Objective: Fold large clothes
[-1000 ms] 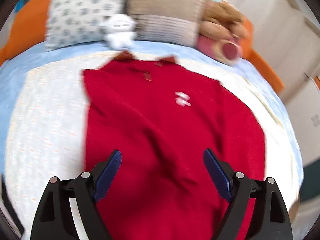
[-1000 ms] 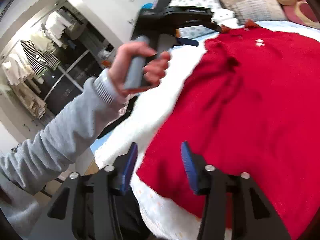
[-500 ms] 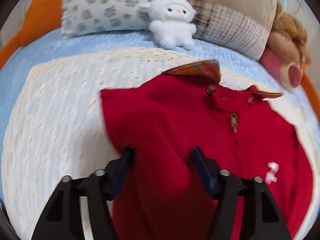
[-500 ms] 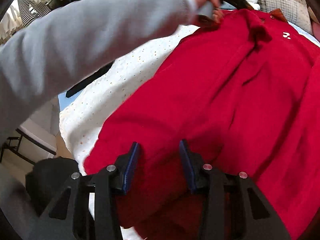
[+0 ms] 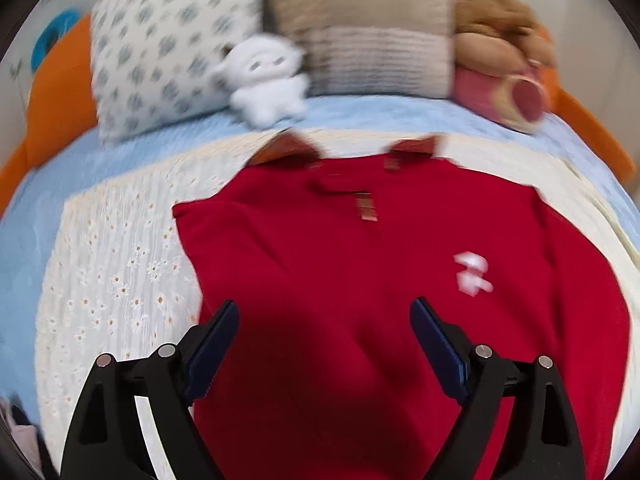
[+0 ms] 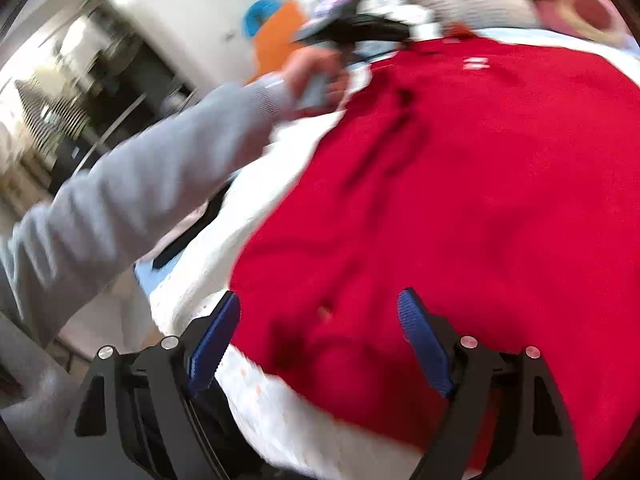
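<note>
A red polo shirt (image 5: 360, 264) with a brown collar (image 5: 288, 148) lies front up on a white flowered blanket (image 5: 116, 280), its left side showing a straight edge. My left gripper (image 5: 325, 334) hovers over the shirt's lower left part. Its jaws are opening wide and no fabric is pinched between them. In the right wrist view the shirt (image 6: 480, 184) fills the frame. My right gripper (image 6: 320, 334) hangs above the hem corner near the bed's edge, its jaws opening too, pads off the cloth. A hand (image 6: 316, 76) in a grey sleeve holds the left gripper (image 6: 352, 24) near the collar.
Two pillows (image 5: 168, 60), a white plush toy (image 5: 266, 76) and a brown plush bear (image 5: 504, 56) line the head of the blue bed (image 5: 32, 208). An orange headboard (image 5: 60, 108) stands behind. Left of the bed is an open wardrobe (image 6: 60, 92) with hanging clothes.
Both grippers have spread their jaws much wider than half a second ago. The left one has drawn back from the shirt's shoulder; the right one has pulled back toward the hem corner.
</note>
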The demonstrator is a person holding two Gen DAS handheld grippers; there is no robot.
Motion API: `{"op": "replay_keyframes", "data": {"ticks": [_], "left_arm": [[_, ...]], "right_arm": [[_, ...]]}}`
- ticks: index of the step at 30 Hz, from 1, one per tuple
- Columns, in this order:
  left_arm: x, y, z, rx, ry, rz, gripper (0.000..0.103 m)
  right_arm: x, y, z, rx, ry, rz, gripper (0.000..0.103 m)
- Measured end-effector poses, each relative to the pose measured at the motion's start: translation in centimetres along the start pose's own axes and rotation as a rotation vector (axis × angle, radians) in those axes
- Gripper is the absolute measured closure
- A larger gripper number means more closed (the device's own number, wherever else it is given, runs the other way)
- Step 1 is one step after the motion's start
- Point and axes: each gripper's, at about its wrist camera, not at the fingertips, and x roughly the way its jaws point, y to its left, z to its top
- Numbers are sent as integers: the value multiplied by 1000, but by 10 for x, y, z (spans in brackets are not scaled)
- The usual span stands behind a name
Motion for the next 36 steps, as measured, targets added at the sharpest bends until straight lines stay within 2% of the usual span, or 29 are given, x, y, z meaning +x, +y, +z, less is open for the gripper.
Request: {"op": "replay_keyframes", "data": {"ticks": [2,4,7,10,13,16,18,22,25,29,31,32,34,35,36], "left_arm": [[-19,-28,-6,36,-8,-36,10],[-30,-58,-11,69,-3,-39,10],[-42,-116,-16,126,26,-64,10],[-52,-180,-21,182,43,-112,10],[-53,-241,-21,227,60,-130,10],[-38,-291,-17,240,127,-126,10],[-30,-320,-16,240,131,-111,10],[-18,-352,-12,278,106,-63,10],[1,-367,-4,297,104,16,10],[19,-377,5,279,120,-9,10],[25,-386,5,307,115,-10,10],[28,-392,3,343,104,18,10],[39,-400,1,394,99,69,10],[48,-400,-1,403,122,85,10],[57,-398,-2,398,148,92,10]], "right_arm": [[-30,-17,-14,86,-56,-37,19],[-61,-39,-31,169,-111,-95,17],[-99,-67,-52,271,-167,-244,15],[-127,-85,-72,331,-221,-323,15],[-137,-94,-77,339,-241,-413,15],[-139,-119,-79,397,-259,-380,16],[-134,-129,-81,419,-273,-352,18],[-120,-131,-69,439,-269,-356,18],[-117,-129,-63,436,-264,-374,18],[-103,-126,-53,388,-225,-412,13],[-92,-122,-51,340,-203,-443,8],[-87,-117,-50,301,-188,-473,7],[-82,-113,-46,267,-173,-508,8],[-83,-113,-45,270,-172,-506,9],[-84,-113,-45,271,-173,-503,16]]}}
